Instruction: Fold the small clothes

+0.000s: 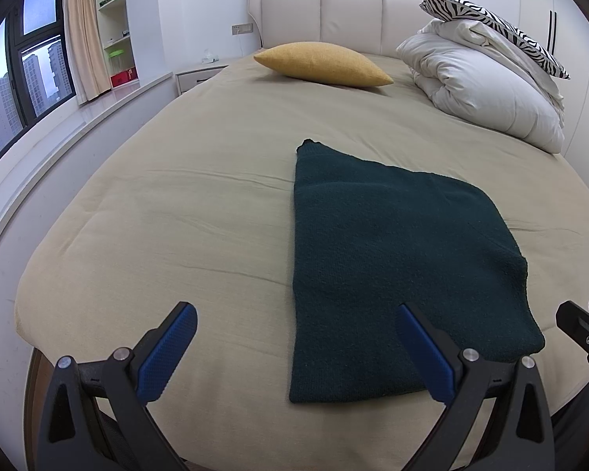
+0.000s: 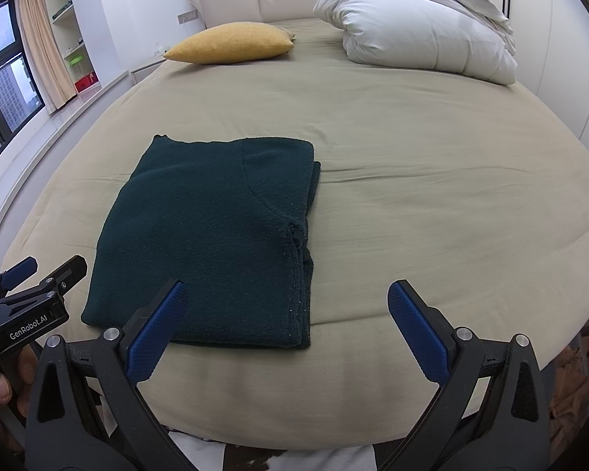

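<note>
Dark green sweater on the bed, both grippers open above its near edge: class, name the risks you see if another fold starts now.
1. The dark green sweater shows stacked layers along its right edge; the right gripper might pinch only the top ones, so the fold would come apart.
2. It lies near the front edge of the bed; a pull toward the person could drag it off.
3. The left gripper, set left of the sweater's middle, may lift it unevenly.

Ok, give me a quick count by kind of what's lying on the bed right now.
Folded garment: 1, the dark green knit
Pillows: 2, the yellow pillow and the zebra-print pillow
Duvet: 1, the white duvet, bundled under the zebra-print pillow
Total: 4
</note>
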`<move>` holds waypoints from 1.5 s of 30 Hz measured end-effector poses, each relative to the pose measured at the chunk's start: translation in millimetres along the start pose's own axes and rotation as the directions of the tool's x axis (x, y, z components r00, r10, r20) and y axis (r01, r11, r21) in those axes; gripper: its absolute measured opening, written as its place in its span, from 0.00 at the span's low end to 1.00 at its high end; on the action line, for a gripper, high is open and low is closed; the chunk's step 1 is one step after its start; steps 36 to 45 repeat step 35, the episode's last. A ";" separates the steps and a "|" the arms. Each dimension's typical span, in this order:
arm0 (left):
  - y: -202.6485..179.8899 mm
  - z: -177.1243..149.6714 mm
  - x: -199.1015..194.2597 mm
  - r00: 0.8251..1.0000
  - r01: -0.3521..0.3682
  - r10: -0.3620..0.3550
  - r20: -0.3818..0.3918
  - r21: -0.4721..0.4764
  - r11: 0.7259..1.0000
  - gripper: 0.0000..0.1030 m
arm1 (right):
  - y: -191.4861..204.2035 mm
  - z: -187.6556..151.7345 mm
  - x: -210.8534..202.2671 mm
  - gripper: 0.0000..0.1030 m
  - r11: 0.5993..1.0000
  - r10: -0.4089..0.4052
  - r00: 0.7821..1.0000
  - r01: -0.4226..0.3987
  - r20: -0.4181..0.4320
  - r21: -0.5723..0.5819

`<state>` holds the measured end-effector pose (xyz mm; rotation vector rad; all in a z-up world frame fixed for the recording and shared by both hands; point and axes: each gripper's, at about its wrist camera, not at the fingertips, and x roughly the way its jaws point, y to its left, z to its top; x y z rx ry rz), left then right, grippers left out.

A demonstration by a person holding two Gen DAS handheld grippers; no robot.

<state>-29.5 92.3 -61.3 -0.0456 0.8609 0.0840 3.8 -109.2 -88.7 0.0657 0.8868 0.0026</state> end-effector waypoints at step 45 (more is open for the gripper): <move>1.5 -5.0 -0.6 1.000 -0.006 0.006 -0.004 -0.007 1.000 1.00 | 3.5 -4.9 -0.8 1.00 1.000 0.010 1.000 -0.010 -0.011 0.007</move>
